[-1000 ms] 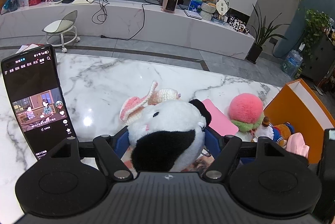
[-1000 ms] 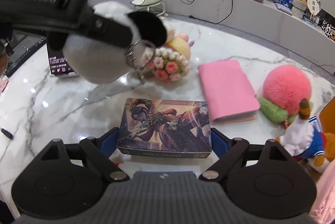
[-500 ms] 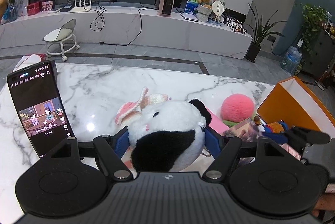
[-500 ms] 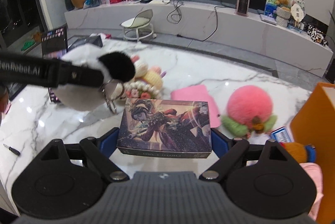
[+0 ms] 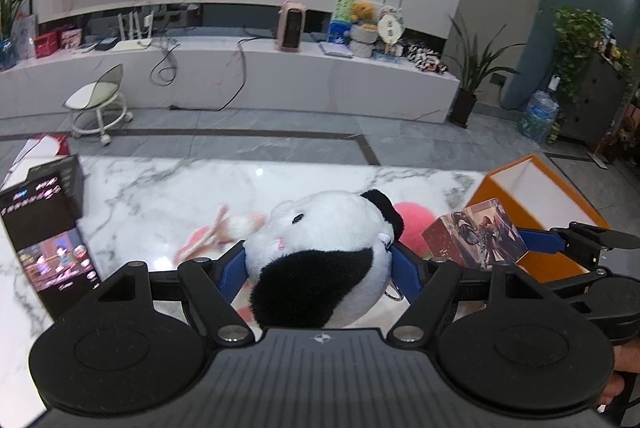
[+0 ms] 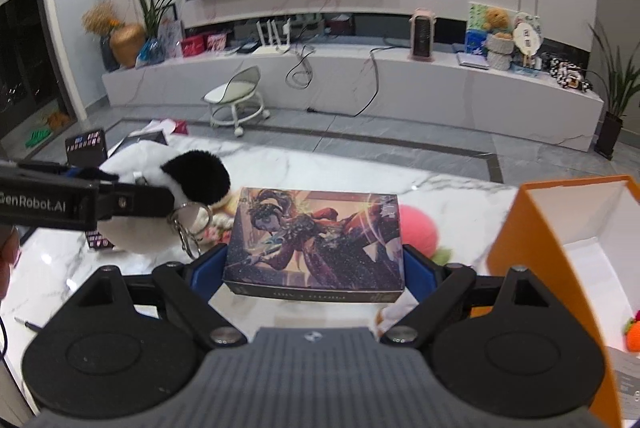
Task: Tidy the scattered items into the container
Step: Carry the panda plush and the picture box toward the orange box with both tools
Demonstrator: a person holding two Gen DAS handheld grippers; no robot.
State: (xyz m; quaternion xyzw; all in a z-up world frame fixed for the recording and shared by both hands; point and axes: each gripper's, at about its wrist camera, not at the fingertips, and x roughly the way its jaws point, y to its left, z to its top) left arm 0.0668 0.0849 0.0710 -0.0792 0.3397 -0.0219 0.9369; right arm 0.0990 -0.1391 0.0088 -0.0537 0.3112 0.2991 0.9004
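Above the marble worktop (image 5: 160,196), left of the orange container (image 6: 532,248), we note the left tongs (image 5: 320,266) clamping a panda plush (image 5: 320,252); right tongs (image 6: 314,268) grip an illustrated box (image 6: 316,240), nearer the container, both lifted clear.

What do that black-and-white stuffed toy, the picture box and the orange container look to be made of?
Panda plush: soft fuzzy pile fabric, likely synthetic fur. Illustrated box: probably printed cardboard, crisp edges, slight sheen. Orange box: seemingly stiff matte board, thin flat walls, white inside.
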